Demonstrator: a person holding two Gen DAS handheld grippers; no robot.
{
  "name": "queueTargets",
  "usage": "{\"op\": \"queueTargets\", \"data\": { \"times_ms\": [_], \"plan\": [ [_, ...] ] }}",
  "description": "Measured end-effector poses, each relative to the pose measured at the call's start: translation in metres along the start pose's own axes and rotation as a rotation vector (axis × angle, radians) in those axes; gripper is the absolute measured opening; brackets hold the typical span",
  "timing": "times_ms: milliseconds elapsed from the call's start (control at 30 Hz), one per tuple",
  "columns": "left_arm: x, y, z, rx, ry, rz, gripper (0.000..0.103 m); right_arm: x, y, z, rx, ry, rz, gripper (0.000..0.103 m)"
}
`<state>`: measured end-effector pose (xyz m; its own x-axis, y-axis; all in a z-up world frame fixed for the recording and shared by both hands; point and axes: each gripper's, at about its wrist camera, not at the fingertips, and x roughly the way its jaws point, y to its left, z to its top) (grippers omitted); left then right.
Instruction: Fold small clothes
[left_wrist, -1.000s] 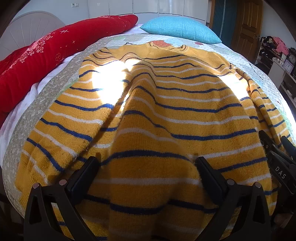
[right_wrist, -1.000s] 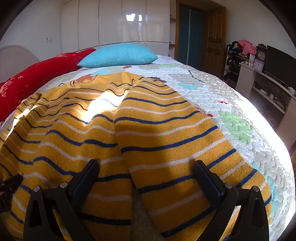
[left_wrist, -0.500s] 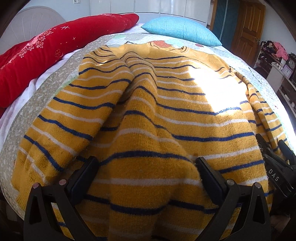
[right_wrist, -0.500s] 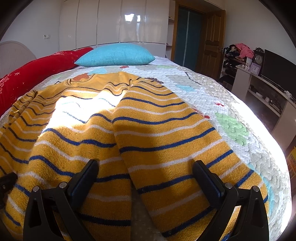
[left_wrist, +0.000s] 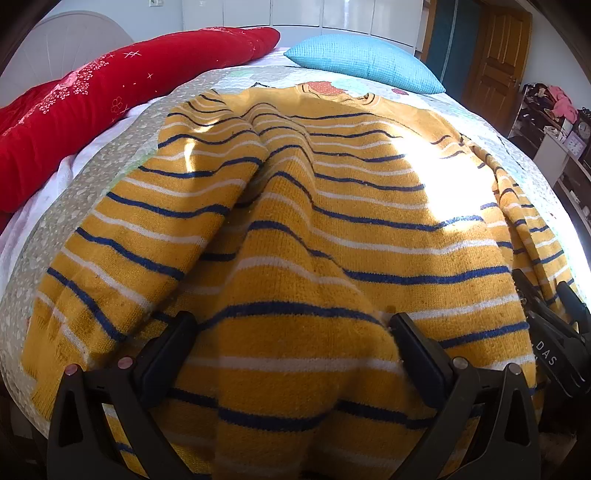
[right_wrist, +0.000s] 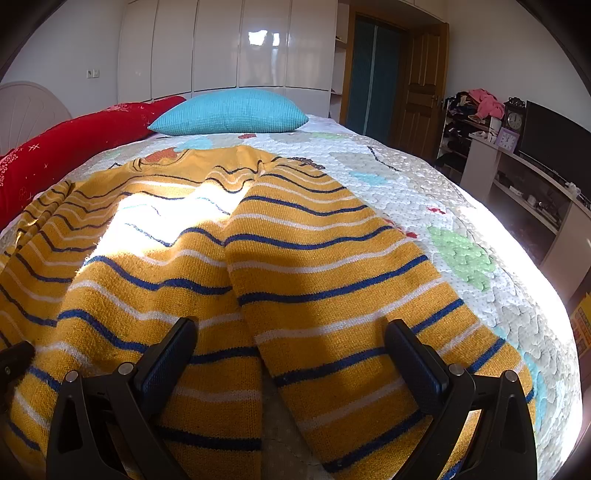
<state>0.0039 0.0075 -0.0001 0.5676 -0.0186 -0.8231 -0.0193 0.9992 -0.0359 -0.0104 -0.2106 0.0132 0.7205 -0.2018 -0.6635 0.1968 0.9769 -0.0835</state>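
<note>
A: Where's the mustard-yellow knitted sweater with navy and white stripes (left_wrist: 332, 206)?

B: Spread on the pale quilted bedspread (right_wrist: 461, 229), collar toward the turquoise pillow (right_wrist: 229, 112) and the long red cushion (left_wrist: 110, 96).

A: The left gripper (left_wrist: 291, 354)?

B: Jaws spread wide, hem fabric bulging between them.

A: The right gripper (right_wrist: 288, 356)?

B: Also wide, straddling the gap between body and sleeve.

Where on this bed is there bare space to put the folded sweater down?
Bare quilt lies right of the striped sweater, out to the bed's edge. A narrower strip runs between the sweater and the red bolster. The head end is crowded by the blue pillow.
</note>
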Motion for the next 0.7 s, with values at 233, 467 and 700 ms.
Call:
{"op": "queueTargets", "data": {
  "times_ms": [233, 467, 700],
  "plan": [
    [0.0004, -0.0002, -0.0006, -0.001, 0.010, 0.000, 0.103, -0.0003, 0.0007, 0.0002, -0.002, -0.004, -0.005, 0.103],
    [0.0002, -0.0007, 0.0002, -0.001, 0.013, 0.002, 0.103, -0.0006, 0.0010, -0.0003, -0.003, -0.005, -0.006, 0.103],
    [-0.0005, -0.0017, -0.0006, 0.002, 0.031, -0.002, 0.103, -0.0007, 0.0009, -0.0003, -0.003, -0.007, -0.007, 0.103]
  ]
}}
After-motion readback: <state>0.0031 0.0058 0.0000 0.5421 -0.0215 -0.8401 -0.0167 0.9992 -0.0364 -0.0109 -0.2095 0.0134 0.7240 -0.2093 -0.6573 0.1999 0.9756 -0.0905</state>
